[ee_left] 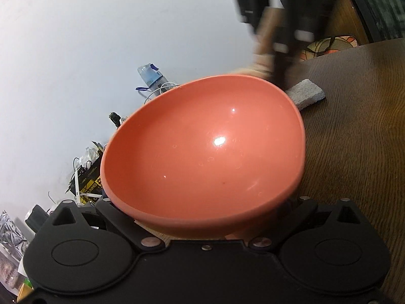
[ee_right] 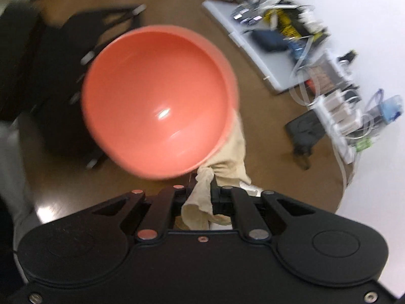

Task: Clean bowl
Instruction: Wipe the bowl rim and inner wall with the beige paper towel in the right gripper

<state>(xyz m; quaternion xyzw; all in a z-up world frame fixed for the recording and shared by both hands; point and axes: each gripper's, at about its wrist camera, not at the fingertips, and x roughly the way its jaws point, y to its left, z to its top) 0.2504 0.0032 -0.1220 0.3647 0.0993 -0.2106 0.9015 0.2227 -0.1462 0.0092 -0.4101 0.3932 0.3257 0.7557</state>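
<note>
The right gripper (ee_right: 202,185) is clamped on a beige cloth (ee_right: 200,197). The coral bowl (ee_right: 157,101), at 11 o'clock, is tilted, its rim pinched by the left gripper (ee_left: 202,224). Wiping apparently remains undone.

Bare table (ee_right: 253,136) beside the bowl (ee_right: 157,101); laptop (ee_right: 255,58) and cable clutter (ee_right: 336,111) along the wall.

bowl (ee_left: 202,157) above table (ee_left: 354,152), sponge (ee_left: 307,95) behind
</note>
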